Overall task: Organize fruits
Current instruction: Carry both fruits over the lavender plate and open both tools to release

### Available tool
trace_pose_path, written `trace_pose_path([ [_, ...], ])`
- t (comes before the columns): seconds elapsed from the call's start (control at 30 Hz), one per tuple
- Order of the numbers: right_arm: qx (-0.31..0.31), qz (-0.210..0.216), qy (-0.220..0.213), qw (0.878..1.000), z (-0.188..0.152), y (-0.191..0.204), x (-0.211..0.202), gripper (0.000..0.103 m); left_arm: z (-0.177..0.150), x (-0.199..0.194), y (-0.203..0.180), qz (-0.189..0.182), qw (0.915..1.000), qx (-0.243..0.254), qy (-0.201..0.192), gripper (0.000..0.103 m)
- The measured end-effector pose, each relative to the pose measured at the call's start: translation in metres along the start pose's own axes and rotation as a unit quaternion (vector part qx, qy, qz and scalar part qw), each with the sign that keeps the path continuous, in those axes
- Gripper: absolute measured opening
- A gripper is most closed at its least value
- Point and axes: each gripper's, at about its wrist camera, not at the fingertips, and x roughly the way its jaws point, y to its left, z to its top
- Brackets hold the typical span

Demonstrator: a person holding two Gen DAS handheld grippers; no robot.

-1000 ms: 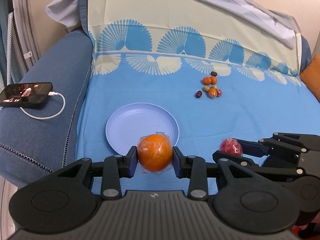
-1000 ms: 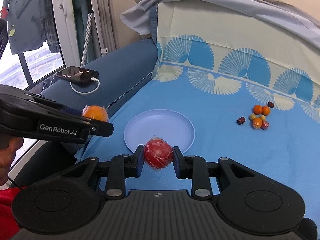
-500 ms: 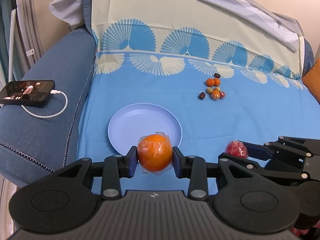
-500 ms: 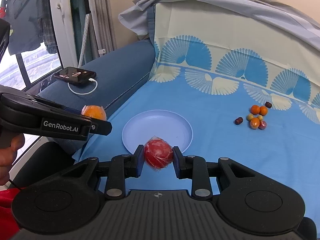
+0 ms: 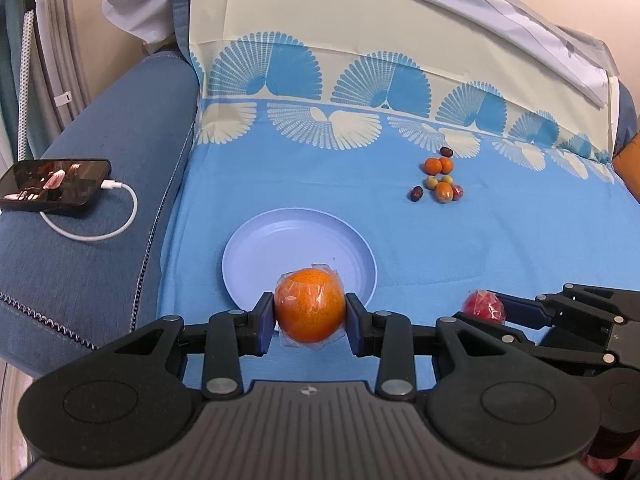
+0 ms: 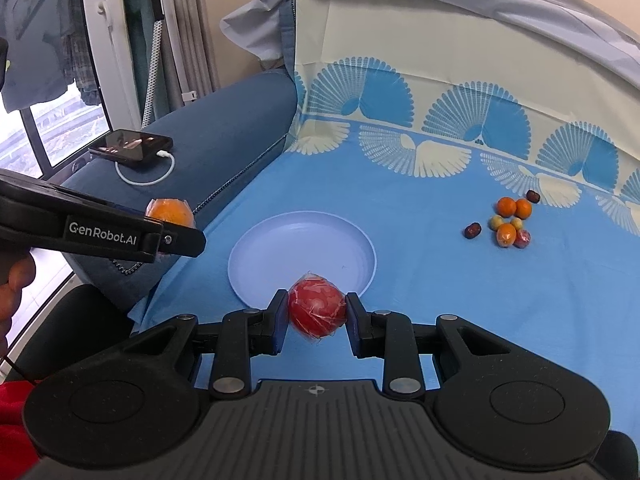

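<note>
Left gripper clamps the wrapped orange, hiding the plate's six o'clock rim. Right gripper pinches the wrapped red fruit; small fruits cluster at two o'clock, kinds unclear.

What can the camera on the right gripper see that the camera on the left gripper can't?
Only the right wrist view shows the window with clothes hanging by it, and a hand gripping the left gripper. Only the left wrist view shows an orange cushion at the far right edge. Both show the plate, the phone on the sofa arm, the pile of small fruits, the wrapped orange clamped in the left gripper and the wrapped red fruit clamped in the right gripper.
</note>
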Motion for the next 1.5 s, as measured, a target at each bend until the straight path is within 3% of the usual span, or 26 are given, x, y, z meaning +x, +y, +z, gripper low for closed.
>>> trace_pose_path([
  [0.33, -0.008, -0.003, -0.01, 1.0, 0.023, -0.001, 0.026, 0.031, 0.019, 0.026, 0.008, 0.004, 1.0, -0.005, 0.007, 0.04],
  [0.77, -0.017, -0.008, 0.041, 0.999, 0.027, -0.004, 0.093, 0.031, 0.037, 0.091, 0.028, 0.008, 0.9985, -0.023, 0.048, 0.04],
  [1.27, -0.051, -0.021, 0.102, 0.993, 0.024, -0.014, 0.183, 0.032, 0.04, 0.183, 0.043, 0.033, 0.9946, 0.005, 0.098, 0.04],
  [1.37, -0.053, -0.015, 0.109, 0.993, 0.025, -0.017, 0.197, 0.038, 0.04, 0.195, 0.045, 0.043, 0.9934, 0.014, 0.106, 0.042],
  [1.4, -0.05, -0.013, 0.108, 0.993, 0.028, -0.018, 0.199, 0.059, 0.042, 0.195, 0.045, 0.042, 0.9934, 0.022, 0.104, 0.055],
  [1.43, -0.046, -0.018, 0.102, 0.994, 0.03, -0.02, 0.196, 0.081, 0.046, 0.19, 0.044, 0.035, 0.9943, 0.03, 0.096, 0.083],
  [1.47, -0.04, -0.029, 0.089, 0.995, 0.034, -0.021, 0.191, 0.088, 0.05, 0.181, 0.044, 0.032, 0.9959, 0.033, 0.077, 0.097],
  [1.5, -0.037, -0.039, 0.071, 0.996, 0.037, -0.023, 0.181, 0.094, 0.053, 0.17, 0.044, 0.036, 0.9974, 0.031, 0.054, 0.103],
])
